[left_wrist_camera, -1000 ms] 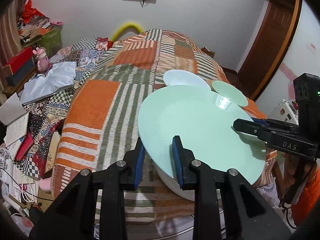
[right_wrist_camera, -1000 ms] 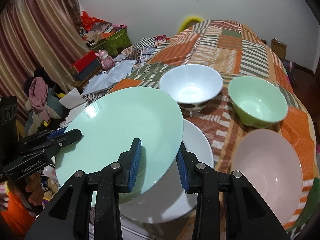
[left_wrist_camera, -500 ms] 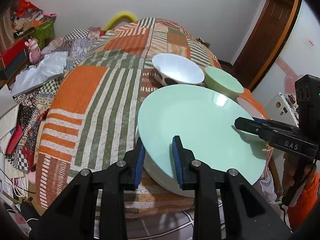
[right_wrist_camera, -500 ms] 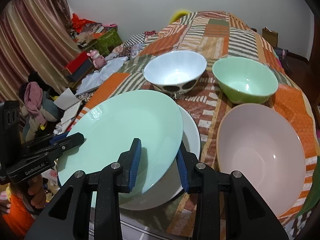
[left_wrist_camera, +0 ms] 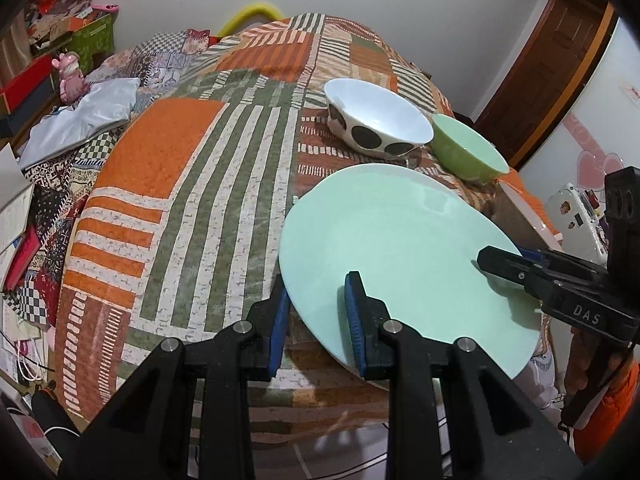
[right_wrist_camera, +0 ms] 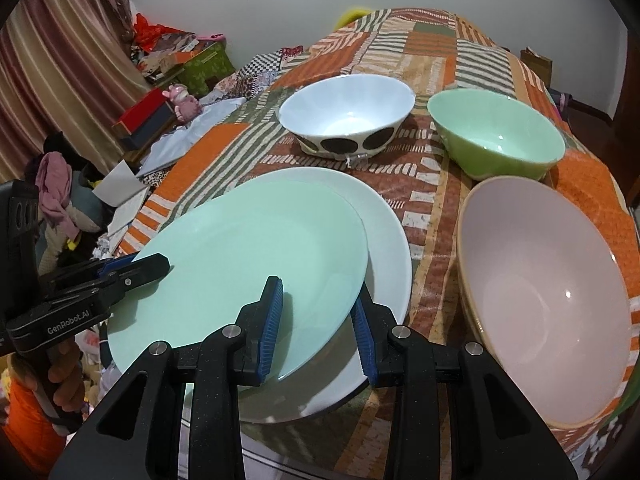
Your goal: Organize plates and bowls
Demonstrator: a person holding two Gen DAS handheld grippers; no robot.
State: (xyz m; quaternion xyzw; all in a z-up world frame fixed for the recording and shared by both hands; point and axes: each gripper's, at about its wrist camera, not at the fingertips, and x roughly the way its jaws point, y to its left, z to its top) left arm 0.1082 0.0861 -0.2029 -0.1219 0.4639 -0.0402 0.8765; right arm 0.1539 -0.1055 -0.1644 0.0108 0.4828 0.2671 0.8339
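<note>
- "DAS": pale capitals on the black body of the right claw, read in the left wrist view, where that claw comes in from the right edge.
- "GenRobot.AI": pale lettering along the black body of the left claw, read in the right wrist view, where that claw comes in from the left edge.
- White box at the far right of the left wrist view carries small stickers; too small to read.
- Green box in the background shows a pale strip like a label; no letters can be made out.
- No other text or numbers legible in either view.
</note>
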